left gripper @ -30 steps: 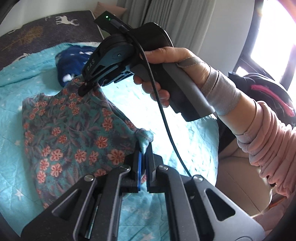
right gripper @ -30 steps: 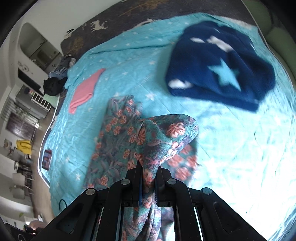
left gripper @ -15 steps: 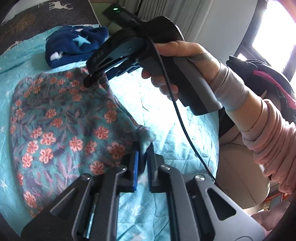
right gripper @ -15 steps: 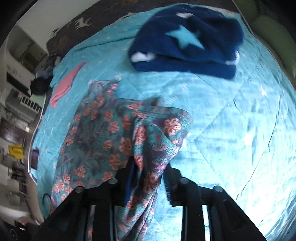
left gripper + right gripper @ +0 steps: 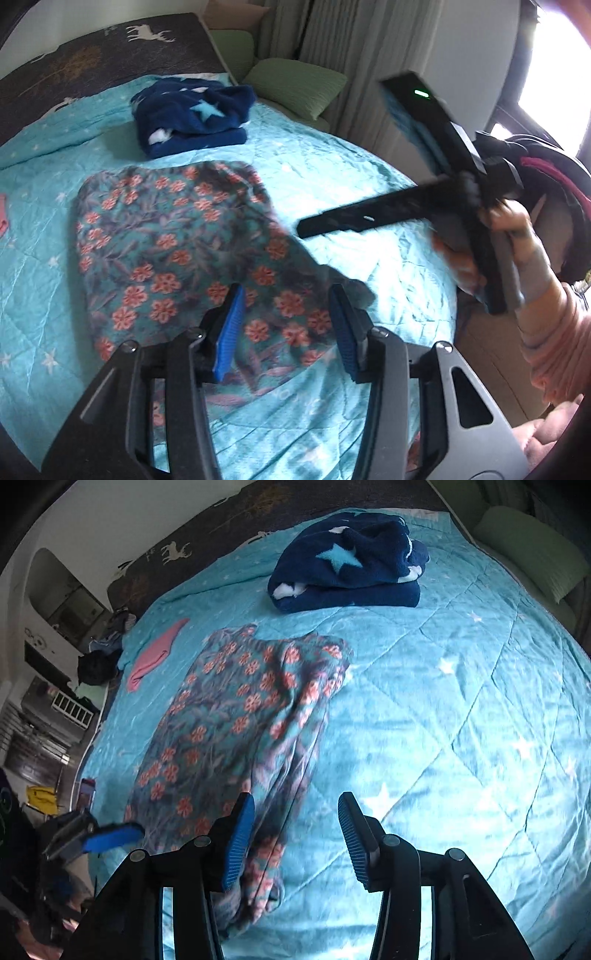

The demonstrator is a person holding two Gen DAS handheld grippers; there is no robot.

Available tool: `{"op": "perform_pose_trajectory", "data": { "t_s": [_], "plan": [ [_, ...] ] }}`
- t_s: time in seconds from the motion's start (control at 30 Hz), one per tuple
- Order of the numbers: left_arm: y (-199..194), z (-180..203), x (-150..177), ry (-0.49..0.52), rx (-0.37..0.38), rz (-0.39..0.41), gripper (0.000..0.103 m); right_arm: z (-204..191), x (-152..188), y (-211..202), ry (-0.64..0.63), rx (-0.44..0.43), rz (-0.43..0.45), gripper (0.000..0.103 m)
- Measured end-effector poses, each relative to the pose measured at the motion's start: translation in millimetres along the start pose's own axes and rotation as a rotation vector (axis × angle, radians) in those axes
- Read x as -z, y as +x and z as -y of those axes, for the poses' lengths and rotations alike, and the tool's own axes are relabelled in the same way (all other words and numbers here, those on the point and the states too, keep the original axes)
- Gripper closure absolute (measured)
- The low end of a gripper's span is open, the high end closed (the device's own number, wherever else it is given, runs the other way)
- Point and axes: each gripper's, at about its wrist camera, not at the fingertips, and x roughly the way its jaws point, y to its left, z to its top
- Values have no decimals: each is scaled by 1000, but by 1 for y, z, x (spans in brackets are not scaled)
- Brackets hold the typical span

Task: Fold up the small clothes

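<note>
Hovering released, the left tool (image 5: 286,325) has its jaws apart over the near edge of the floral garment (image 5: 177,240); they have just been opening, and cloth lies under them, not pinched. The right tool (image 5: 295,834) is likewise released, jaws just opened, with the garment's folded edge below its left pad and nothing gripped. In the left view it shows blurred, off to the right and clear of the cloth.

The garment lies on the bed (image 5: 461,720), apparently folded once lengthwise, double edge towards the right tool. The next fold probably goes crosswise. To do it well: pinch both near corners through all layers, lift low, carry evenly to the far edge, line up the edges before letting go, then smooth.

Counts: two tools; one floral garment; one folded navy star fleece (image 5: 351,565) further back; one pink item (image 5: 155,651) at the bed's left edge; two green pillows (image 5: 295,86).
</note>
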Motion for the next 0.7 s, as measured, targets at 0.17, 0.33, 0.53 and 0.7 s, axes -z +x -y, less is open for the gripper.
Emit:
{"op": "perform_pose_trajectory", "data": {
  "t_s": [0.17,0.33,0.53,0.7],
  "plan": [
    [-7,-22,13,-51,-111,3,55,-10,34,-2,0,8,-4,53],
    [-16,-58,32,-148,-213,-4,52,-6,54,5,46,-16,-9,47],
    [-18,-98,62,-279,-256,-47,52,-1,69,-4,101,-68,35,47],
    [-10,-111,76,-342,-229,-76,52,-12,75,-4,54,-94,52,38]
  ]
}}
